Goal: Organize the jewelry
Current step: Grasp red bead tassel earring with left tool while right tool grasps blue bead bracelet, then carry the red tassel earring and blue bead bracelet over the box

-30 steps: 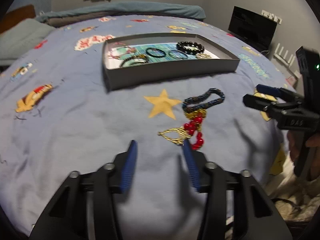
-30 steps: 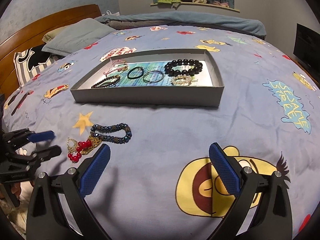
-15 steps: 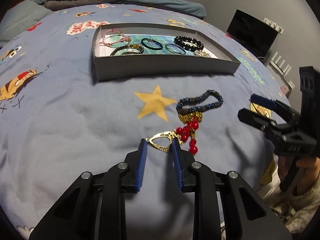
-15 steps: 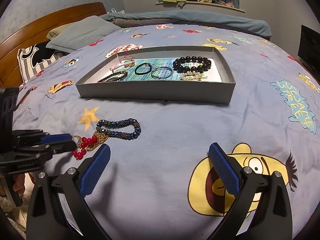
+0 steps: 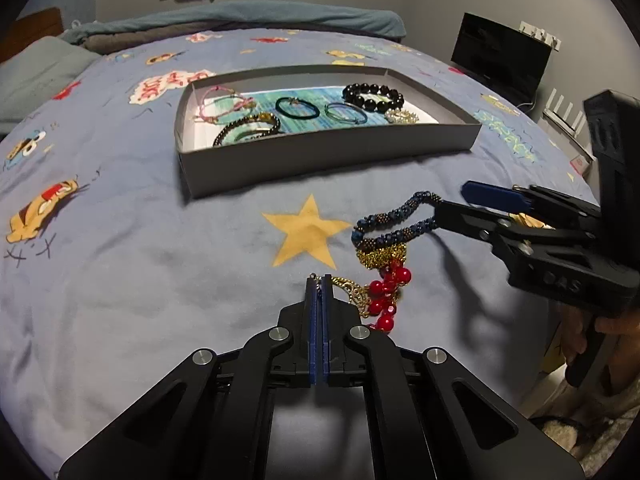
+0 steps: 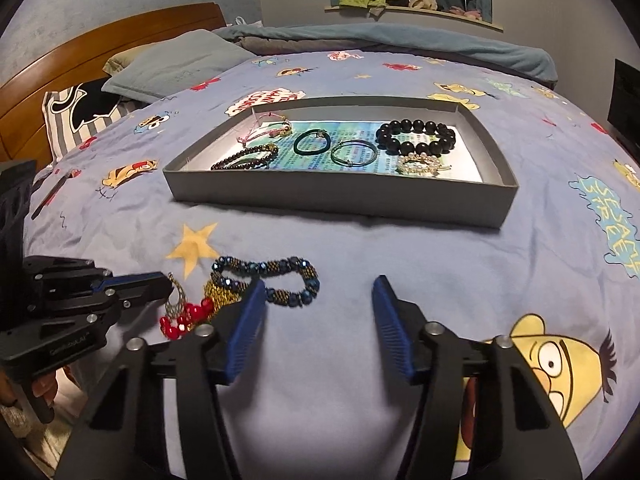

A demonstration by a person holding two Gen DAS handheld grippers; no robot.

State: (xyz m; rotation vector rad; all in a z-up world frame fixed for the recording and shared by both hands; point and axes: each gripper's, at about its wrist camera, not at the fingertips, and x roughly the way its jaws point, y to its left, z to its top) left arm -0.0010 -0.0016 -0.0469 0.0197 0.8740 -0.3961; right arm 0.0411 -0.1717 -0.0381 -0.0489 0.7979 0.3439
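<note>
My left tool (image 5: pixel 319 280) pinches the thin gold filigree earring (image 5: pixel 352 290), light and snaggy; right tool (image 6: pixel 318 304) closing, nothing gripped.

**Materials and finish, as you see them**

Your bedspread (image 6: pixel 400 248) is matt printed cloth, softly creased. The tray (image 6: pixel 340 196) looks like matt grey card. Red beads (image 5: pixel 384 292) are glossy; the gold chain (image 5: pixel 352 286) glints like metal. Black bead bracelet (image 6: pixel 416 136) is polished. Headboard (image 6: pixel 100 60) is smooth varnished wood.
</note>
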